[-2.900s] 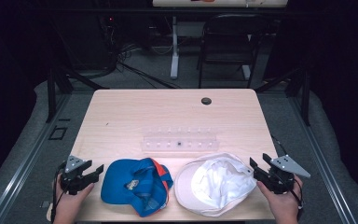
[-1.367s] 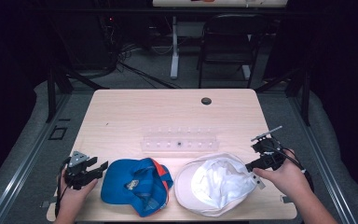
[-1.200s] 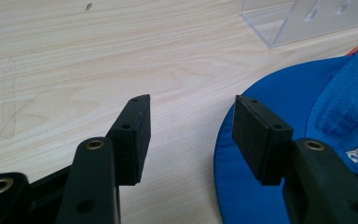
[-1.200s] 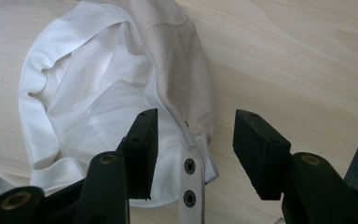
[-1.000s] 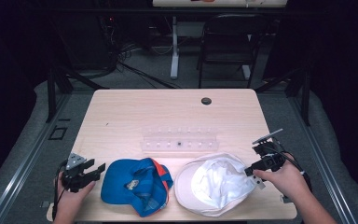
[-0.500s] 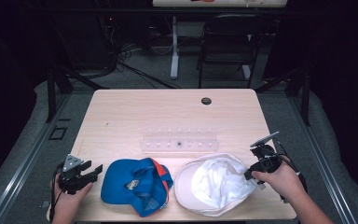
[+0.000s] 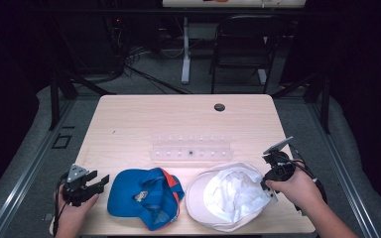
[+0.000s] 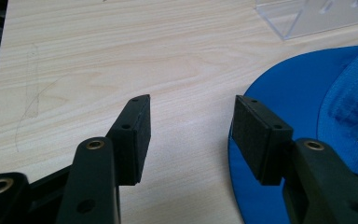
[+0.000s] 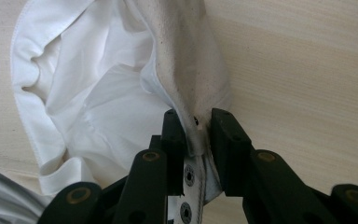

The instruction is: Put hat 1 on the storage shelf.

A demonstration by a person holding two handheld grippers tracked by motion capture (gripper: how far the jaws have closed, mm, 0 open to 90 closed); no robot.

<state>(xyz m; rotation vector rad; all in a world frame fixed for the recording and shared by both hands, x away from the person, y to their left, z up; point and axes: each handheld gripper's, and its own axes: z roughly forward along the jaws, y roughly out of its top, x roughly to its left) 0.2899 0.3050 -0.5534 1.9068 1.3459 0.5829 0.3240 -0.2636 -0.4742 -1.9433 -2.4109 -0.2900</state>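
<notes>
A: So, what could go wrong from here?

B: I think the hold is thin. The right gripper (image 9: 196, 135) has its jaws closed on the back edge of the white cap (image 7: 228, 197), on soft cloth near the strap with snap holes. If the hand pulls fast, the fabric may slip out, or the cap may drag and fold on the table (image 7: 144, 124).

A: Could it hit something?

B: Possibly the clear plastic rack (image 7: 191, 149), which stands just behind both caps. It looks light, so a swinging cap could push it.

A: And the other side?

B: The left gripper (image 8: 189, 135) has its jaws apart, with nothing between them. One jaw is over the brim of the blue cap (image 7: 144, 197), but I cannot tell if it touches. A careless move could shift that cap.

A: How are the hands placed?

B: The right hand (image 7: 297, 188) reaches in from the right side, gripper tilted toward the cap. The left hand (image 7: 72, 210) rests low at the near left corner, pointing to the blue cap.
</notes>
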